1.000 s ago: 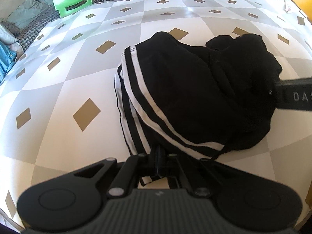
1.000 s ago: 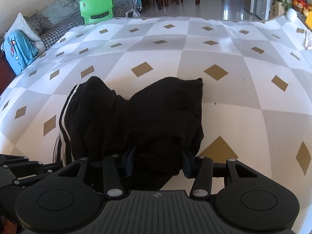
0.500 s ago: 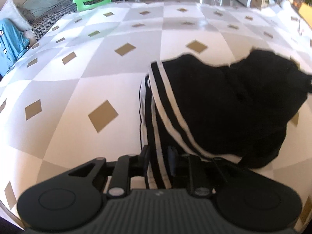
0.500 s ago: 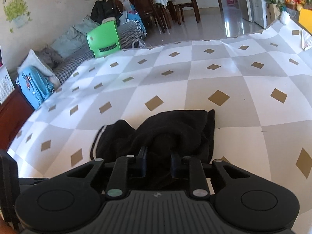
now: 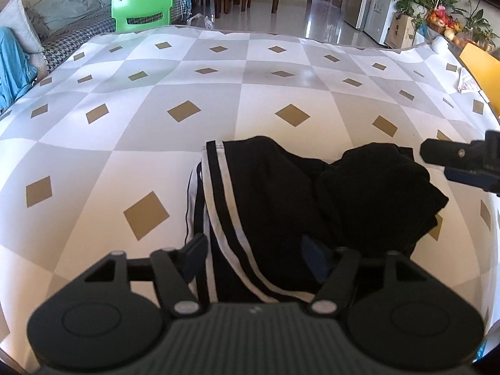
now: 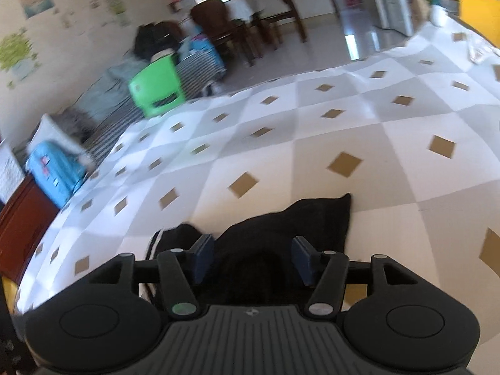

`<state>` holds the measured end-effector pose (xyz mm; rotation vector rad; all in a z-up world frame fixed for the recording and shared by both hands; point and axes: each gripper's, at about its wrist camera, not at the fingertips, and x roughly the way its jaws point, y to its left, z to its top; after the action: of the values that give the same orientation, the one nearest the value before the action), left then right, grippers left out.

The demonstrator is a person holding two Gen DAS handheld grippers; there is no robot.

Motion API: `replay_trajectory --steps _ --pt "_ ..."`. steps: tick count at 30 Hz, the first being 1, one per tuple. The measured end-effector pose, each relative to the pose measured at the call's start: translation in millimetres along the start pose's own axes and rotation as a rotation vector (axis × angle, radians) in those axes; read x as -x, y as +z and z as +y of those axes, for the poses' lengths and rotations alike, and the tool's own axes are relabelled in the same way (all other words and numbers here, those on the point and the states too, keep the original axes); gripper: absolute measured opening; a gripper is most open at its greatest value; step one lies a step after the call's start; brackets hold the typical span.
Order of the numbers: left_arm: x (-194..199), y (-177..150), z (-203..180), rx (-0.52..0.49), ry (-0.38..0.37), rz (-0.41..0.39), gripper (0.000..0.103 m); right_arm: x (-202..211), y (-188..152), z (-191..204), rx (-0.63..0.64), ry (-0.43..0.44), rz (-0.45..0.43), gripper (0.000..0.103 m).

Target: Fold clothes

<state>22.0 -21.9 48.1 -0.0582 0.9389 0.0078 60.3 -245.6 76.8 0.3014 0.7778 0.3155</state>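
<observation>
— Where are the clothes?

— The black garment lies bunched on my checked tablecloth, near its front edge and right under both my tongs. The white stripes run down its left side; a darker lump of the same cloth sits on its right half.

— And your left gripper?

— My left gripper hangs just over the near edge of the garment, jaws opening. The striped part lies between the fingers, but the pads stand clear of it on both sides, so nothing is pinched.

— The right one?

— My right gripper is also opening, with the black cloth below and between its fingers. That view is blurred, yet the pads look apart from the fabric. From the left wrist view its tip shows just beyond the garment's right edge.

— Any containers, any writing?

— Beyond the far right corner of the tablecloth there is a brown cardboard box; I cannot see what is in it. A printed paper lies at the cloth's right edge, too small to read. A green chair stands behind the far left edge.
</observation>
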Motion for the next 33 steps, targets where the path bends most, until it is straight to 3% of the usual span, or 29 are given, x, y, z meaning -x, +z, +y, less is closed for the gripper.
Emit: replay_trajectory --steps 6,9,13,16,22,25,30,33 --pt "-3 5 3 0.045 -0.029 -0.007 0.074 -14 -1 -17 -0.082 -0.075 0.042 0.058" --pt "-2 9 2 0.053 -0.044 -0.015 0.075 -19 0 -27 -0.151 -0.056 0.055 0.058" --pt "5 15 2 0.064 -0.074 -0.059 0.091 -26 -1 -29 -0.173 -0.047 0.076 0.058" --pt "6 19 -3 0.057 -0.115 -0.066 0.094 -31 -3 -28 -0.173 -0.049 0.093 0.058" --pt "-17 21 -25 -0.033 -0.063 -0.015 0.093 -39 -5 -25 -0.163 -0.05 0.11 0.058" --pt "-30 17 -25 -0.03 -0.052 0.017 0.09 -41 -4 -25 -0.165 -0.042 0.118 0.058" --pt "-34 8 -19 -0.005 -0.066 0.002 0.083 -40 0 -31 -0.198 -0.038 0.098 0.058" --pt "-34 5 -16 0.007 -0.067 -0.01 0.078 -35 3 -36 -0.225 -0.077 0.06 0.058"
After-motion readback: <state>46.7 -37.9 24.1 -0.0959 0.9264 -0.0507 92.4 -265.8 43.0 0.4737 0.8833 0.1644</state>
